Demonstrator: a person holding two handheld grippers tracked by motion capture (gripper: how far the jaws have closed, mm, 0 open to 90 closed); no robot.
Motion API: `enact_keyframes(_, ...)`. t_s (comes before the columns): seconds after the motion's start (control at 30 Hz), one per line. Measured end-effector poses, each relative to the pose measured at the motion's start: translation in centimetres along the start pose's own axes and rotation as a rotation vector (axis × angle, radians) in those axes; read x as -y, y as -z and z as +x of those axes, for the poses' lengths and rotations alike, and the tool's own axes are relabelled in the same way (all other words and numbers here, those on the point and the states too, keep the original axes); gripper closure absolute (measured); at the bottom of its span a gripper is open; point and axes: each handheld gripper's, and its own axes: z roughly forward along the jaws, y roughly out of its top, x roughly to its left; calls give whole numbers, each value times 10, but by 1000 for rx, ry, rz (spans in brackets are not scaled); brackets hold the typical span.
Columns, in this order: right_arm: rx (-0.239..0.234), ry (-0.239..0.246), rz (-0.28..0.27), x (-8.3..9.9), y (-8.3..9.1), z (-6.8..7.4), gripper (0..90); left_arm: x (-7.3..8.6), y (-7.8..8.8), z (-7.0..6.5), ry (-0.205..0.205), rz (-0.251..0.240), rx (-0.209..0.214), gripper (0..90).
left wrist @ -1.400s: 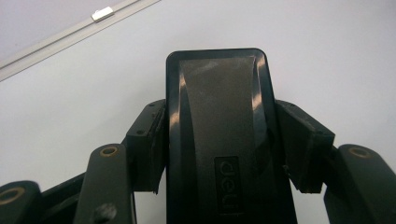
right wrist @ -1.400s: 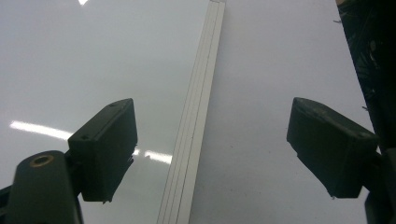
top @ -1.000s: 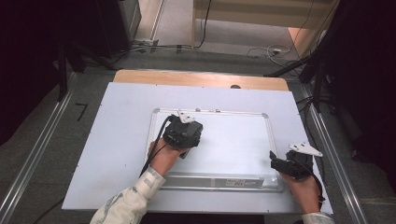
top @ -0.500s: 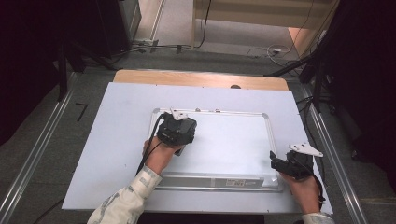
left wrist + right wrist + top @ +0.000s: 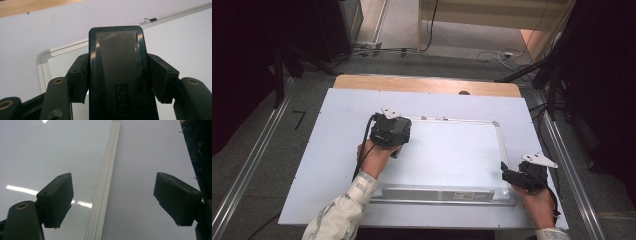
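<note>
Left gripper view: the left tool (image 5: 120,82) clamps a black eraser (image 5: 116,65) over the whiteboard's (image 5: 452,150) far left corner; keep it flat and sweep evenly. Right tool (image 5: 512,176), jaws wide, hovers at the board's near right frame (image 5: 105,195).

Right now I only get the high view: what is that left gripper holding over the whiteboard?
Observer: In the left gripper view, the left gripper is shut on a black whiteboard eraser.
Operator: Any writing on it?
Observer: Yes, the word "deli" sits near its lower end.
Operator: And the right gripper?
Observer: In its own view, the right gripper stands open, with the whiteboard frame running between its jaws.
</note>
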Motion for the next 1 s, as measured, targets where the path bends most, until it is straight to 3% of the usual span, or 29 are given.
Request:
enact_keyframes(0.5, -1, -1, -1, 0, 0, 0, 148, -9, -8, 18, 46, -12, -68, 408)
enact_keyframes(0.83, -2, -1, 0, 0, 0, 0, 149, -11, -21, 33, 90, 15, -113, 408)
enact_keyframes(1.0, -2, -2, 0, 0, 0, 0, 149, -10, -28, 34, 108, 31, -126, 408)
